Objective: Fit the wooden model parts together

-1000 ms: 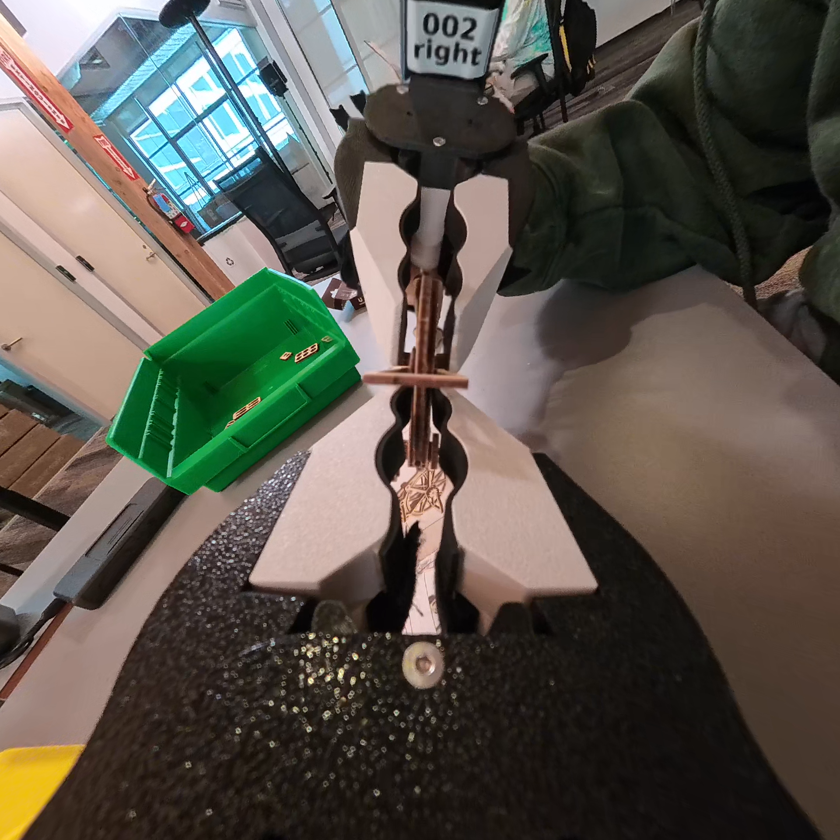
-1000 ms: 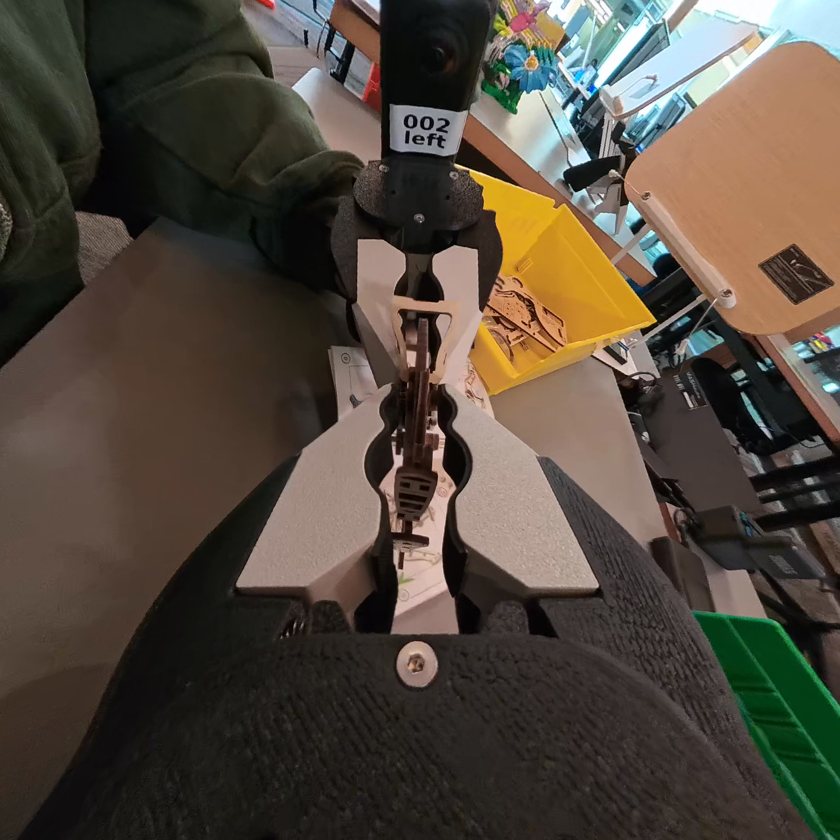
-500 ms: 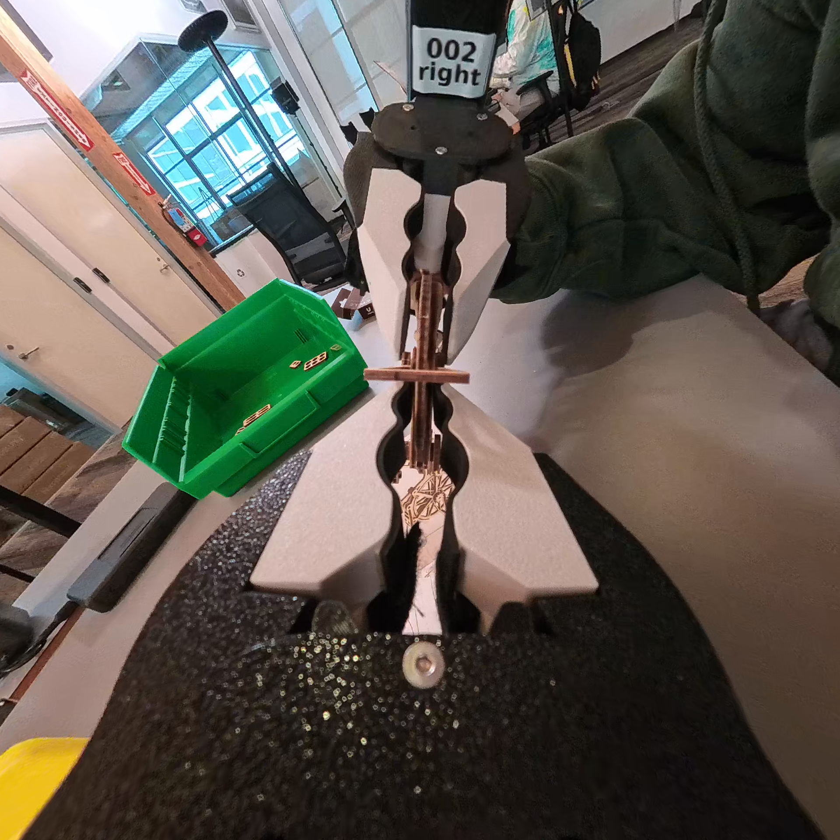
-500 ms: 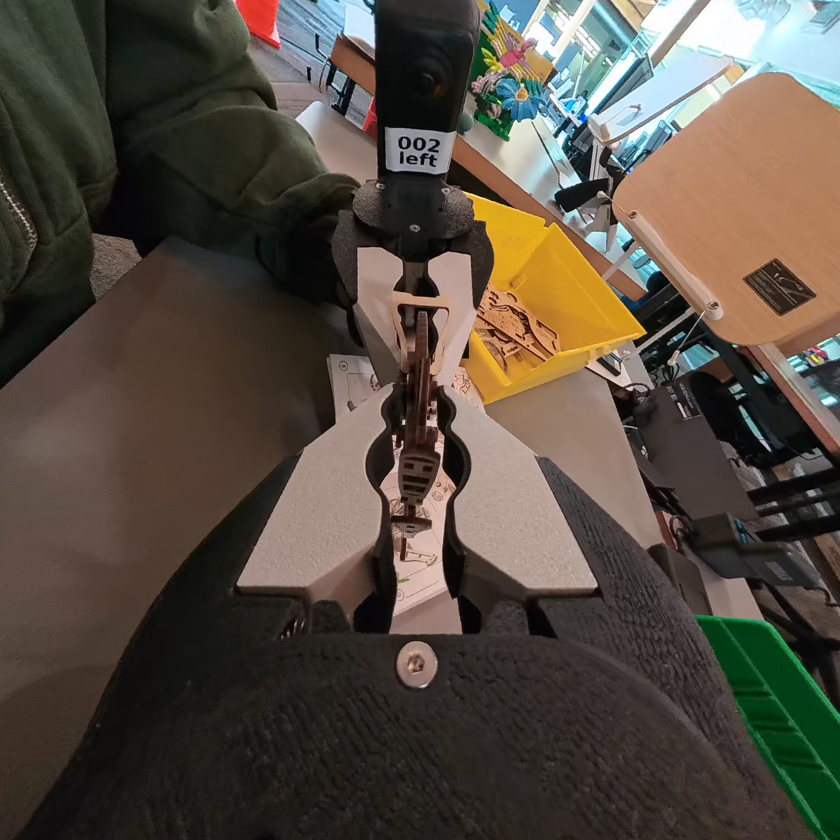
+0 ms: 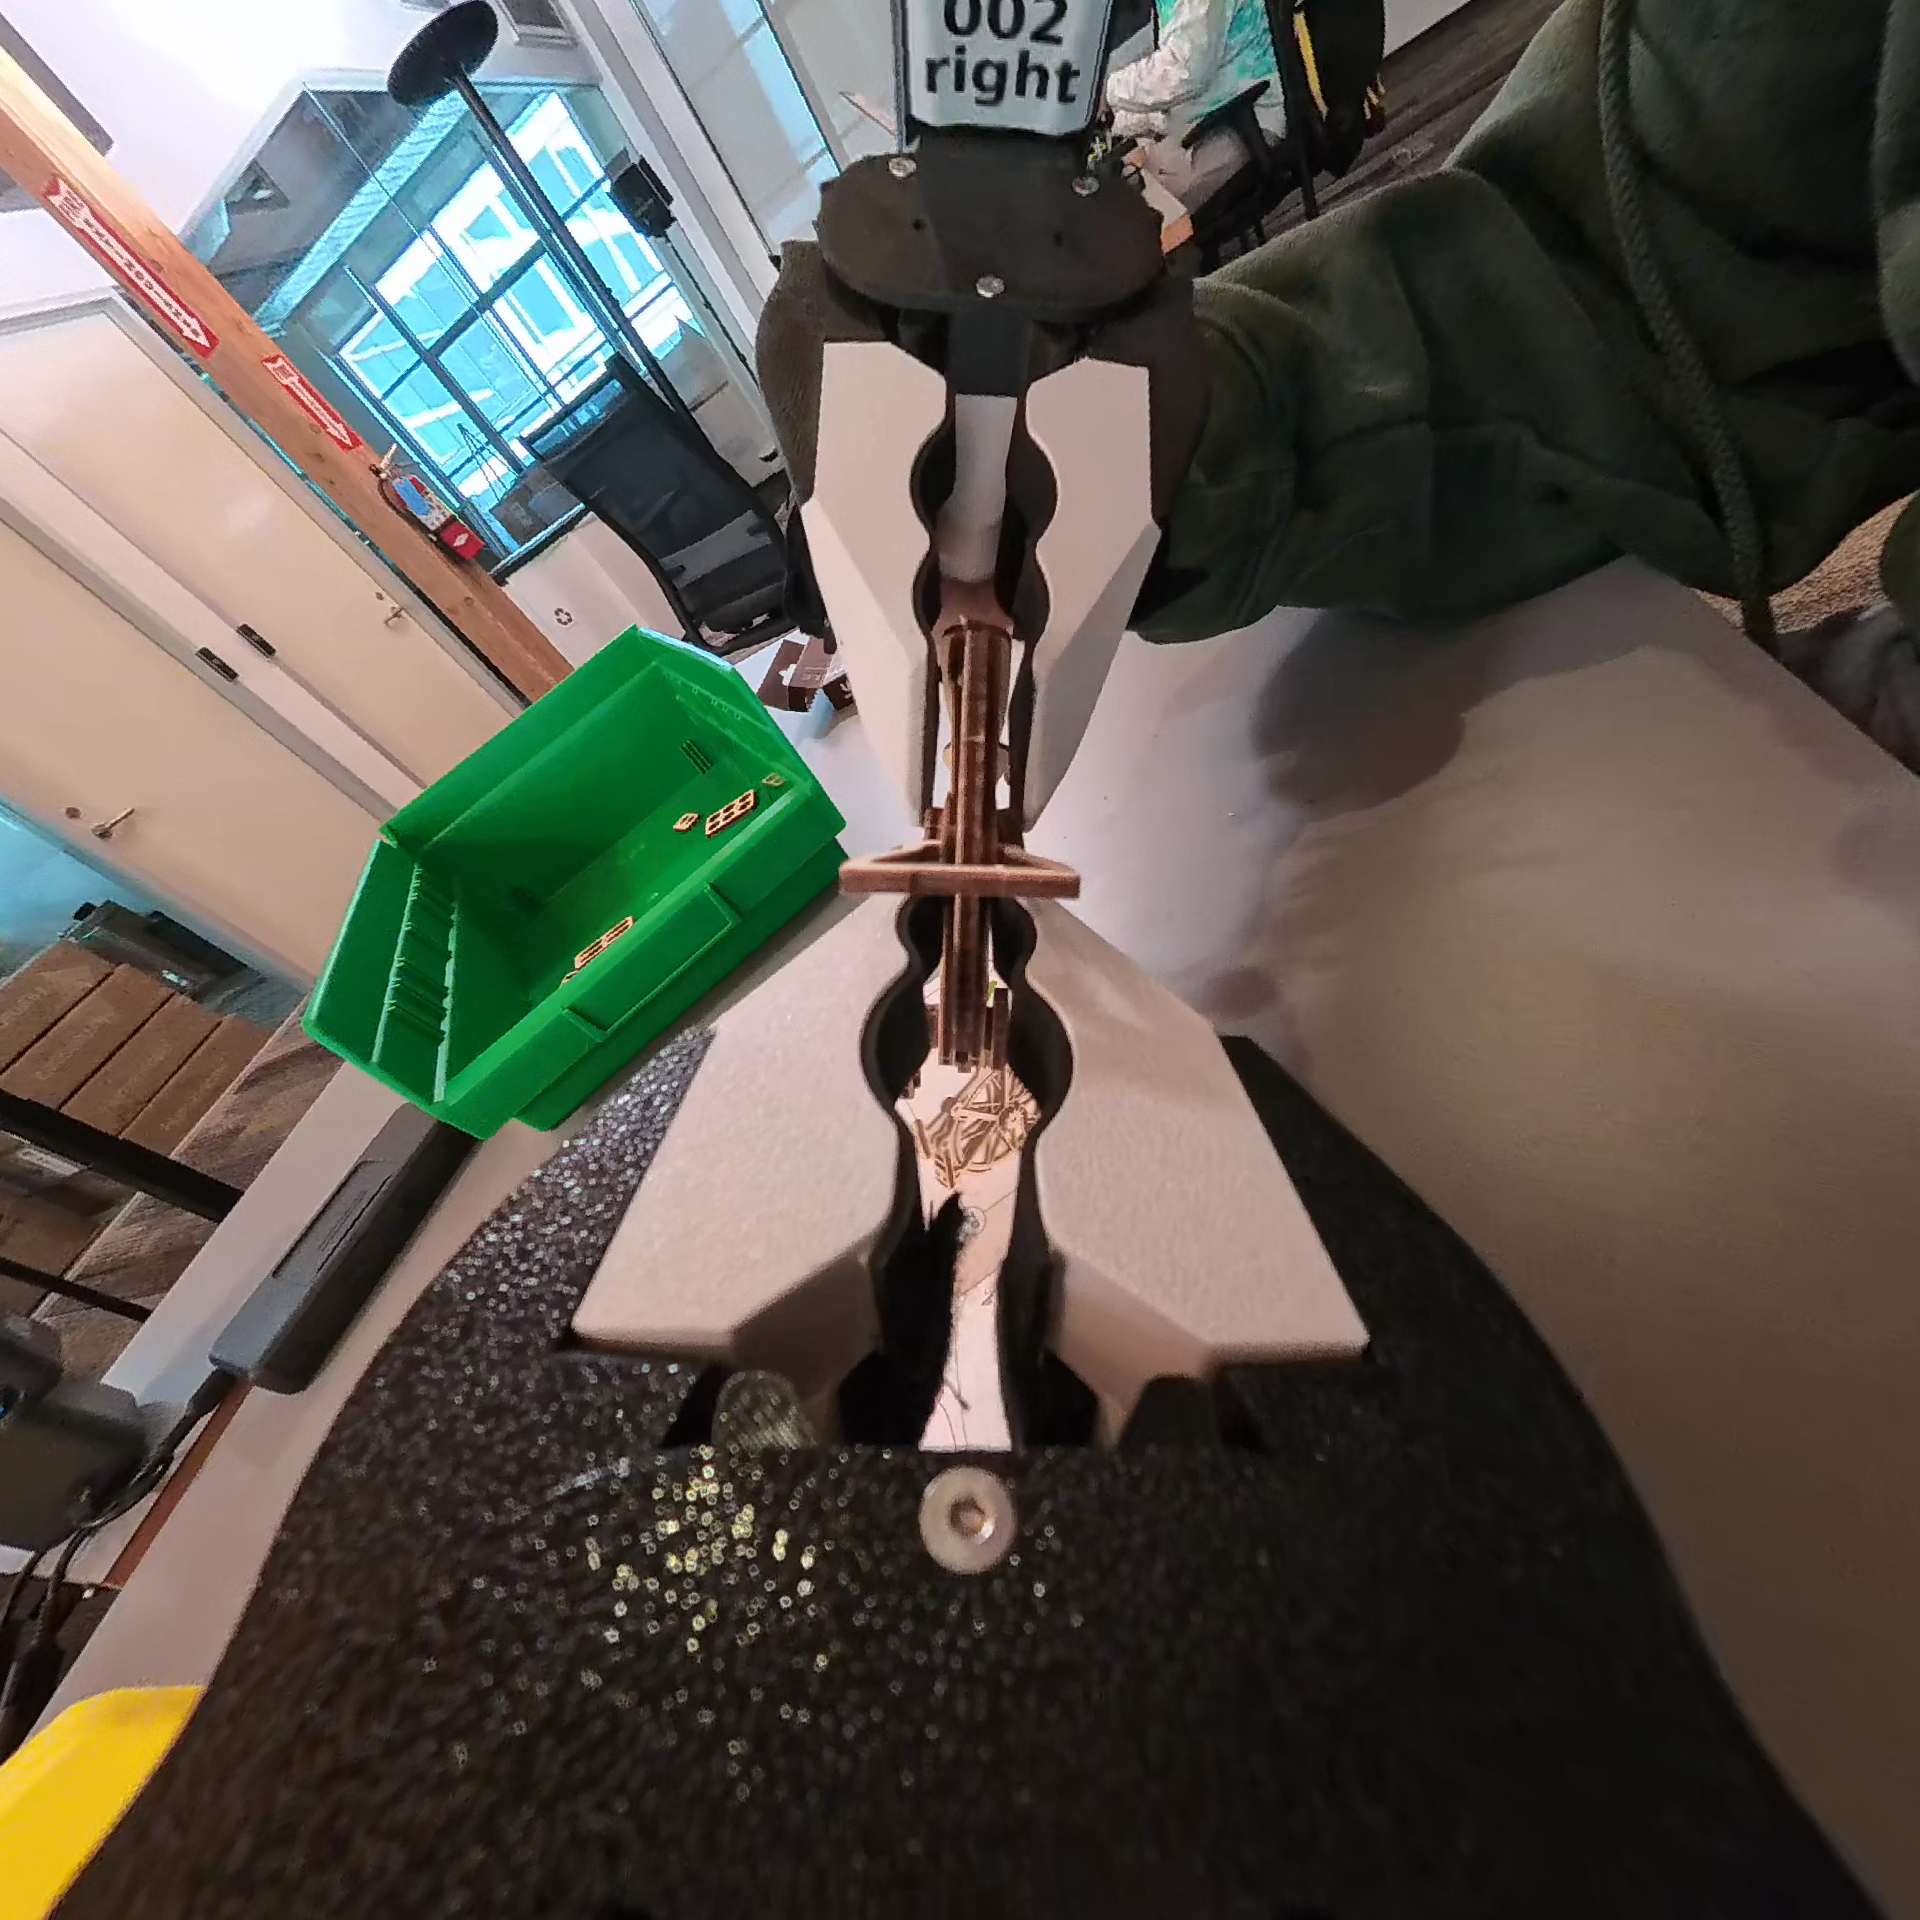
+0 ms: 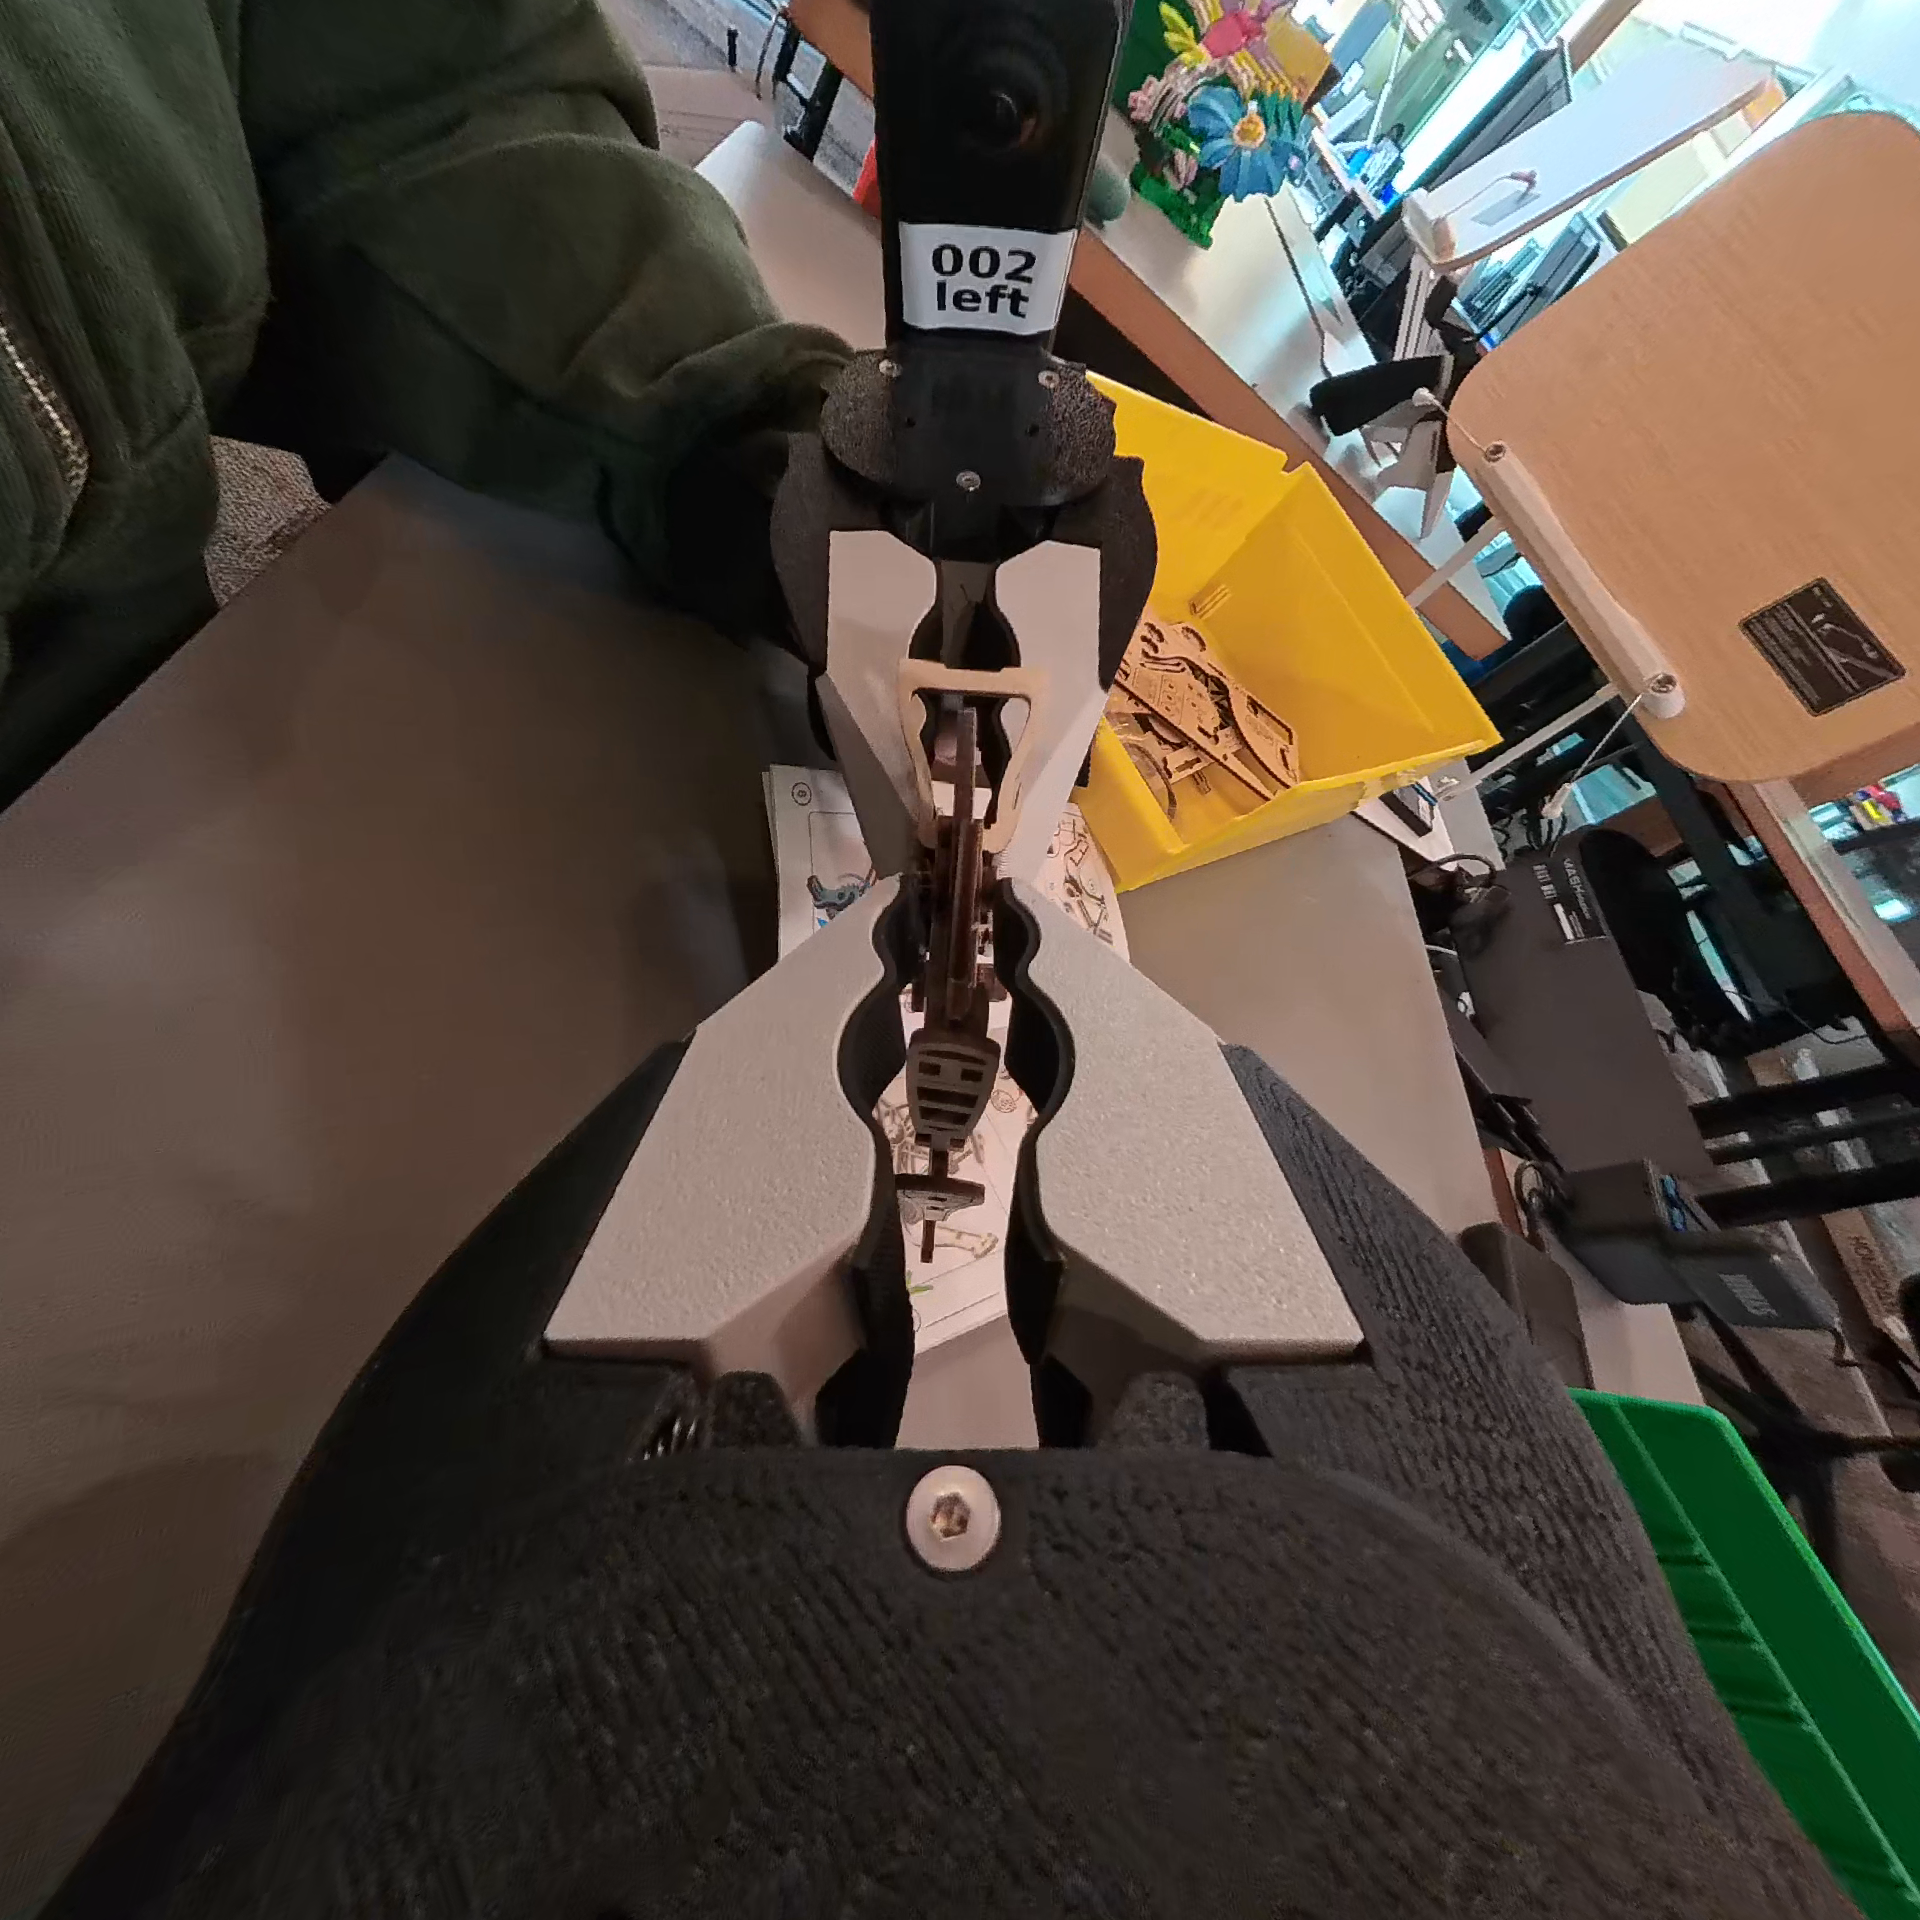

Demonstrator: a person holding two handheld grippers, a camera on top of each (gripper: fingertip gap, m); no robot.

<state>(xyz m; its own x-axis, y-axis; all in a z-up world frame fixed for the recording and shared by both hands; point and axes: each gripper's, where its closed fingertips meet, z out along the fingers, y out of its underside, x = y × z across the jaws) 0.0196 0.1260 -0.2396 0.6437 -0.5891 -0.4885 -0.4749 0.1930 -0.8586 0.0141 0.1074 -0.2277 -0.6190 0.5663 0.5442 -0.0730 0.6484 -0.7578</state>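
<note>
A brown wooden model point(image 5: 968, 977) of thin stacked plates is held above the grey table point(image 5: 1507, 1039) between both grippers, which meet tip to tip. My left gripper point(image 5: 961, 920) is shut on its near end. My right gripper point(image 5: 971, 821) comes from the far side, shut on the other end. A flat wooden cross piece point(image 5: 956, 881) sits across the model between the two sets of fingertips. In the right wrist view my right gripper point(image 6: 956, 899) is shut on the model point(image 6: 951, 1081). The left gripper point(image 6: 956, 842) faces it, with a pale wooden frame point(image 6: 971, 681) against its fingers.
A green bin point(image 5: 457, 997) with a few small wooden pieces stands on the table to the left. A yellow bin point(image 6: 1340, 582) holds wooden sheets. A printed instruction sheet point(image 6: 821, 883) lies under the grippers. A person's green sleeves point(image 5: 1455, 416) reach in behind them. My two grippers' fingertips are within a few centimetres of each other.
Both grippers stay shut on the model and tip to tip. The two views have tilted and shifted a little. No part has visibly moved on the model.
</note>
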